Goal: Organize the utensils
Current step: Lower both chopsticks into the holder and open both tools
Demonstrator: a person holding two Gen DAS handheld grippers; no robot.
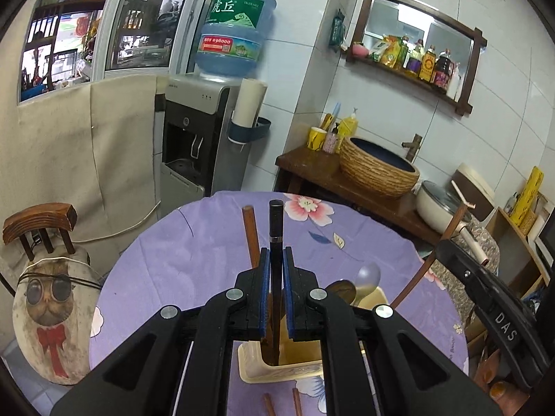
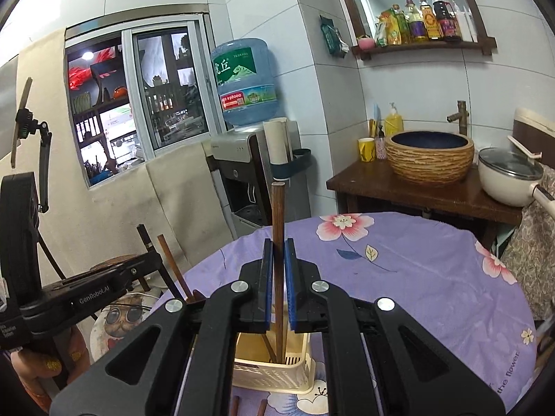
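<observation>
A cream plastic utensil holder [image 1: 277, 369] stands on the purple flowered tablecloth; it also shows in the right wrist view [image 2: 274, 374]. My left gripper [image 1: 276, 260] is shut on a black chopstick [image 1: 275, 222], held upright with its lower end inside the holder. A brown chopstick [image 1: 250, 232] stands beside it. My right gripper [image 2: 278, 253] is shut on a brown wooden chopstick [image 2: 278, 208], also upright with its tip in the holder. A metal spoon [image 1: 367, 277] and a dark wooden spoon [image 1: 341, 289] stick out of the holder.
Two more brown sticks [image 1: 281, 404] lie on the tablecloth [image 2: 416, 270] in front of the holder. Behind the round table are a water dispenser [image 1: 197, 131], a wooden counter with a woven basin [image 1: 378, 170] and a lidded pot [image 2: 508, 176]. A cat-print chair [image 1: 48, 312] stands at left.
</observation>
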